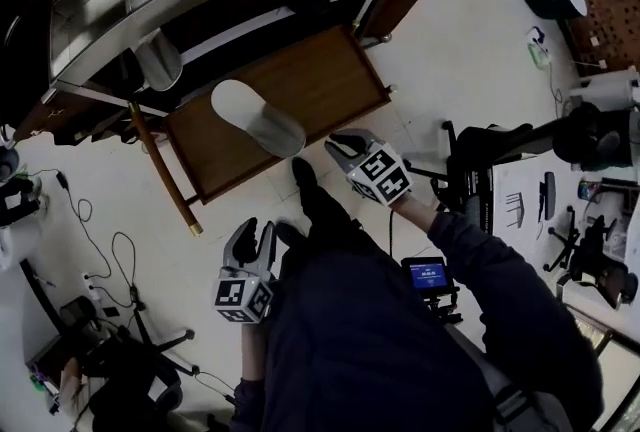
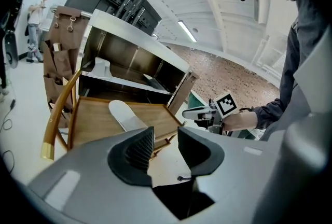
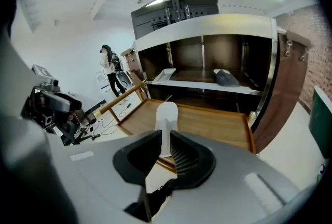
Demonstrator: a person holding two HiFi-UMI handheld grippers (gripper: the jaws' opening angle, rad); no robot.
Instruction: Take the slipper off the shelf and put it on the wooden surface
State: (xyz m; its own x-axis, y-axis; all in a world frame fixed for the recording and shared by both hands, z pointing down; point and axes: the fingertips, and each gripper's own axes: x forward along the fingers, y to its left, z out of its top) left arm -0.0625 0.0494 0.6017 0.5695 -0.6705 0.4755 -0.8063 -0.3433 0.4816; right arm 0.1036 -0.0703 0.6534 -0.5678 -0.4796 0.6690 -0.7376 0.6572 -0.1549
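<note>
Shows white slipper (image 1: 258, 117) lying flat on wooden surface (image 1: 322, 85), upper middle of frame. Holds right gripper (image 1: 345, 143) just right of it, jaws narrowly apart, empty. Holds left gripper (image 1: 255, 233) lower down, jaws parted, empty.

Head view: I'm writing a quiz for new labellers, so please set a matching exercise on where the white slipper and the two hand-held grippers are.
Things:
1. slipper
2. left hand-held gripper
3. right hand-held gripper

Places:
A. over the white floor beside the person's dark shoe, jaws apart and empty
B. lying on the wooden surface
C. just off the wooden surface's near edge, pointing at the slipper, not touching it

Pairs: 1-B, 2-A, 3-C
</note>
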